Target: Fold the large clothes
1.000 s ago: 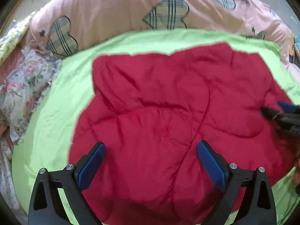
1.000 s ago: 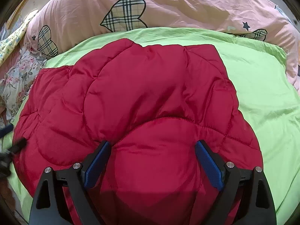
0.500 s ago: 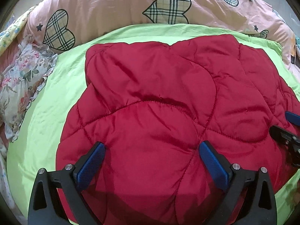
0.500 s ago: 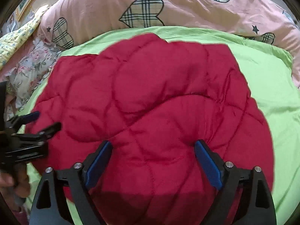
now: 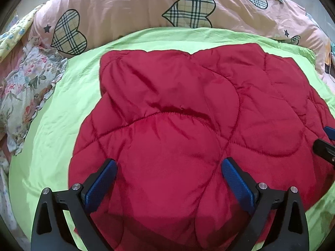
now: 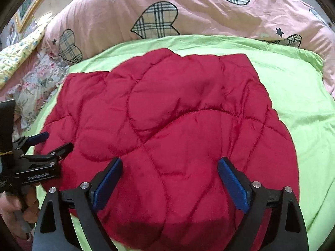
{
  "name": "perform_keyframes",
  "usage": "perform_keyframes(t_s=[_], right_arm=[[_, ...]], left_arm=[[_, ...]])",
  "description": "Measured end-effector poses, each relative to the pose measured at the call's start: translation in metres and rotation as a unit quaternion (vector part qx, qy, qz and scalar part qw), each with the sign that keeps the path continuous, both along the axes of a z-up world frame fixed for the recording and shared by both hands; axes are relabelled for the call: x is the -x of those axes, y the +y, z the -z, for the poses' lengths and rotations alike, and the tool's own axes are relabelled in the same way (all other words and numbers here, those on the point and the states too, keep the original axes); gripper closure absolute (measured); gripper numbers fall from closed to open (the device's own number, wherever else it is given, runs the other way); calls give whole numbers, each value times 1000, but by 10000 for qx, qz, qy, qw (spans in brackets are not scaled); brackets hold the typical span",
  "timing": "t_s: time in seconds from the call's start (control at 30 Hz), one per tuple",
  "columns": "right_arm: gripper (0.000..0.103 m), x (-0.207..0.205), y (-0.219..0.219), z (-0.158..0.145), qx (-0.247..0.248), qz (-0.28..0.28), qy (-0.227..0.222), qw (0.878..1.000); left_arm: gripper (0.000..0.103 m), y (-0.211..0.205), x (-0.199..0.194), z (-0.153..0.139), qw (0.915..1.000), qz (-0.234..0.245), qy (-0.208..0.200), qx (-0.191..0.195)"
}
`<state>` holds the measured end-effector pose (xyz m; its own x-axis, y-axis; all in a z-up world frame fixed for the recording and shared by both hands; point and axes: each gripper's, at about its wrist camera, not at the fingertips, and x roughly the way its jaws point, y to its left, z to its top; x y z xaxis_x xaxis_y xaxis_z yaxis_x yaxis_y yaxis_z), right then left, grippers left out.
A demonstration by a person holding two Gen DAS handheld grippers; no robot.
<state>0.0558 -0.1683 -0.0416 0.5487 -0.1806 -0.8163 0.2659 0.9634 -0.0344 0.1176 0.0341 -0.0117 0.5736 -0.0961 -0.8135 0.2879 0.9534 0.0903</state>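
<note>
Lying spread on the green sheet (image 5: pixel 62 113), the red quilted jacket (image 5: pixel 178 125) fills the middle of the bed, directly beneath both grippers. The left gripper (image 5: pixel 167 179) and right gripper (image 6: pixel 170 177) hang over its near part, jaws spread wide with nothing between the pads. A pink heart-print duvet (image 6: pixel 188 10) lines the far edge; floral fabric (image 5: pixel 23 92) bunches at the left edge.
</note>
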Motion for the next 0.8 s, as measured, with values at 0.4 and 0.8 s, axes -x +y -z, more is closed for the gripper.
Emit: perform_keyframes(t_s=[0.4,0.8], right_arm=[[9,42,29,-27,137,-420,-159,9989],[8,79,60,-47,168,-686,-202,9973]], left_arm=[[1,12,56,-33,9996,-52,-266,-70],[1,25,110,-64,9990,-41,-431,-54]])
